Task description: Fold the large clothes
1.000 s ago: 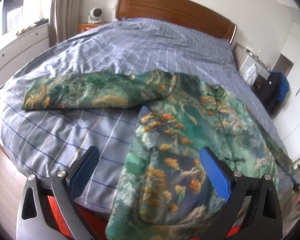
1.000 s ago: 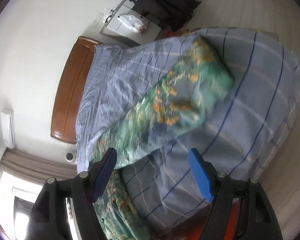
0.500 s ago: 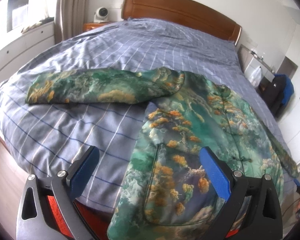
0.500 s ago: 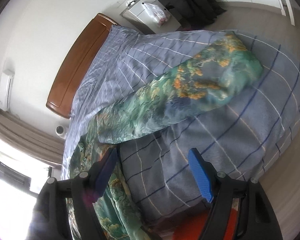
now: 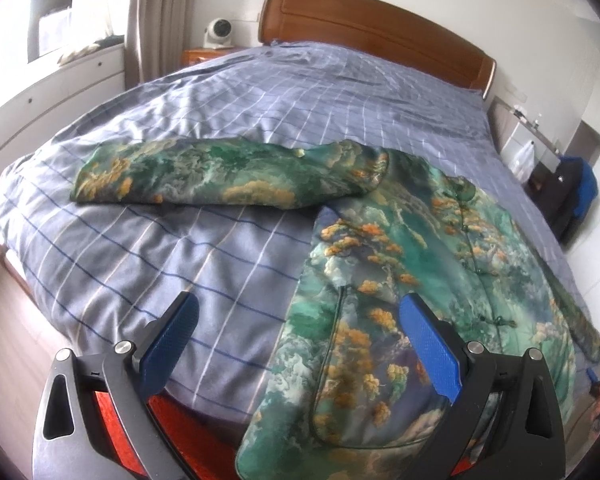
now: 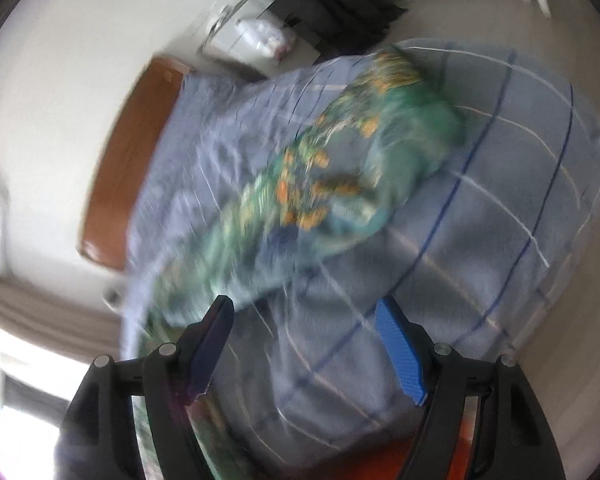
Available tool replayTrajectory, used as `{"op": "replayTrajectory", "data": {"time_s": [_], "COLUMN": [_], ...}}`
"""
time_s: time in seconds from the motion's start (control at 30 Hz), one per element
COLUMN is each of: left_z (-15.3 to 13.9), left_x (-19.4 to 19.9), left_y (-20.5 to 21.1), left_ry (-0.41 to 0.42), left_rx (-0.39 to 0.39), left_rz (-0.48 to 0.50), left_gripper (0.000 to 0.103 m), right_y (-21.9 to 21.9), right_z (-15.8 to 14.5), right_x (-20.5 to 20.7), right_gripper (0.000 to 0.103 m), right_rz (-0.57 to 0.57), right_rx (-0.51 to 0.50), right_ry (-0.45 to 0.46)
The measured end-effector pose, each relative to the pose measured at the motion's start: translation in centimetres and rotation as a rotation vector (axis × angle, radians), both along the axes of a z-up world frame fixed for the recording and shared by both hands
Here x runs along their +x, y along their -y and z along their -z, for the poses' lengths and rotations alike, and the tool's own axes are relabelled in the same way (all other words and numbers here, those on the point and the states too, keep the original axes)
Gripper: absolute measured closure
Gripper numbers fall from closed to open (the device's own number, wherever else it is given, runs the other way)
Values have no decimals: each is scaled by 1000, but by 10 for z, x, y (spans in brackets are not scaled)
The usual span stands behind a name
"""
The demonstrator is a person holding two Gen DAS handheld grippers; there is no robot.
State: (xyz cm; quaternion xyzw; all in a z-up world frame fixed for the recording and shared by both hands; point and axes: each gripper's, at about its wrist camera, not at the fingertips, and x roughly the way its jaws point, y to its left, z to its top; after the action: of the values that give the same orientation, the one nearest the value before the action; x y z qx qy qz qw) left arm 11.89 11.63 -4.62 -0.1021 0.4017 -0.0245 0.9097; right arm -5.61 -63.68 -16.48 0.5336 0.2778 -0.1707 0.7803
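A green jacket (image 5: 432,280) with orange and white cloud print lies face up on the bed, one sleeve (image 5: 228,172) stretched out to the left. My left gripper (image 5: 300,344) hovers open above the jacket's lower left hem, with nothing between its blue pads. The right wrist view is blurred: the other sleeve (image 6: 340,176) lies stretched across the blanket ahead of my right gripper (image 6: 304,344). That gripper stands open over the bedding, apart from the sleeve.
The bed is covered by a blue checked blanket (image 5: 260,104) and has a wooden headboard (image 5: 372,32). A nightstand with a small white fan (image 5: 218,32) stands at the left. Dark clothes (image 5: 572,196) hang beside the bed on the right, near a white cabinet (image 6: 256,36).
The left view has shifted a little, showing the jacket slightly farther right. The right gripper has swung and dropped slightly, and its view is now motion-blurred. Both grippers stay open.
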Motion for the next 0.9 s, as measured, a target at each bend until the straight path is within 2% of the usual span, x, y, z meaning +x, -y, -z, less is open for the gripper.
{"op": "replayTrajectory", "data": {"time_s": [0.07, 0.2, 0.3, 0.37, 0.4, 0.43, 0.47, 0.5, 0.57, 0.67, 0.77, 0.83, 0.9], "left_z": [2, 3, 1, 2, 3, 4, 5, 5, 5, 4, 6, 7, 9], "left_x": [1, 2, 1, 3, 3, 4, 5, 5, 5, 4, 4, 2, 0], "left_y": [2, 7, 13, 15, 16, 17, 18, 18, 19, 16, 8, 1, -5], "left_ry": [-14, -41, -37, -41, -45, -48, -51, -53, -49, -35, -31, -29, -26], "left_rx": [-6, -39, -20, -15, -16, -17, -17, -17, -17, -17, -46, -71, -89], "left_rz": [1, 8, 8, 9, 8, 8, 7, 6, 6, 0, -9, -18, -26], "left_gripper": [2, 2, 2, 2, 2, 2, 2, 2, 2, 2, 2, 2, 2], "right_y": [14, 41, 60, 71, 74, 79, 81, 81, 78, 67, 46, 16, -16], "right_z": [7, 22, 23, 18, 16, 16, 14, 10, -2, -47, -109, -163, -201], "right_x": [-2, -3, -1, 5, 10, 19, 25, 31, 40, 57, 84, 114, 139], "right_gripper": [30, 30, 31, 36, 46, 76, 95, 95, 95, 95, 95, 95, 95], "right_rz": [52, 161, 215, 237, 233, 208, 189, 180, 168, 145, 74, -18, -96], "right_rx": [44, 67, 51, 26, 17, 11, -6, -44, -111, -251, -359, -457, -529], "right_ry": [37, 24, 51, 58, 52, 12, -44, -110, -166, -176, -93, -31, 15]}}
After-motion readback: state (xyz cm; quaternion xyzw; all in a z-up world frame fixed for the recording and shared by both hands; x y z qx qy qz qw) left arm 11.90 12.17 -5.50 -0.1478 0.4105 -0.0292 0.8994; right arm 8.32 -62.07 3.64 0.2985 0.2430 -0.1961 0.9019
